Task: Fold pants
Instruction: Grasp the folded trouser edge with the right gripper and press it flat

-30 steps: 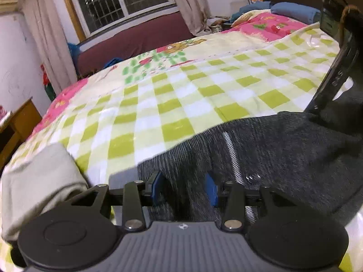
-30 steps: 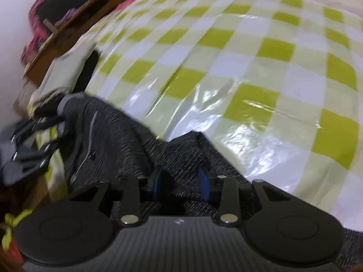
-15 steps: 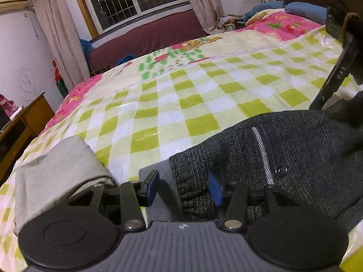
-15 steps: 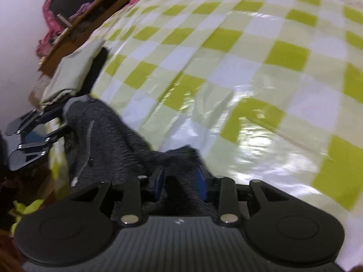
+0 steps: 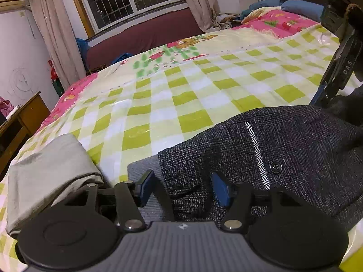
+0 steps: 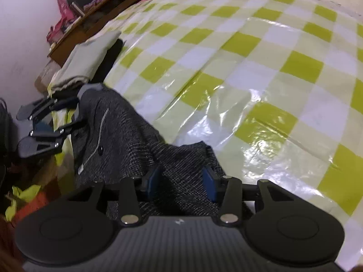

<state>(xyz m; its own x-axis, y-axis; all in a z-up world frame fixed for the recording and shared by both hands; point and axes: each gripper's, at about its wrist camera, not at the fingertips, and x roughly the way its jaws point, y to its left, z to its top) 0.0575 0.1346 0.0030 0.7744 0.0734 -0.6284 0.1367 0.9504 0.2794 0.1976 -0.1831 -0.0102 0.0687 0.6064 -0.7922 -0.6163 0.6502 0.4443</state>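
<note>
Dark grey tweed pants [image 5: 295, 149] lie on the near edge of the bed, with a white zigzag pocket trim and a button facing up. My left gripper [image 5: 184, 189] sits over the waistband end. Its jaws are opening, and the blue pads [image 5: 147, 187] stand apart from the cloth between them. In the right wrist view the pants [image 6: 127, 136] run from the left gripper [image 6: 43, 127] to my right gripper [image 6: 181, 179], whose pads pinch a raised bunch of fabric. The left wrist view shows the right gripper [image 5: 324, 97] dipping into the pants at the right.
The bed has a glossy green-and-white checked cover [image 5: 181, 95]. A folded beige garment [image 5: 50, 172] lies at the bed's near left corner, with a wooden desk [image 5: 20, 122] beyond it. Pink bedding and blue pillows [image 5: 299, 5] are at the far end.
My left gripper's jaws have spread wider and let go of the waistband, which now lies flat. My right gripper's pads stand slightly further apart, still with fabric between them.
</note>
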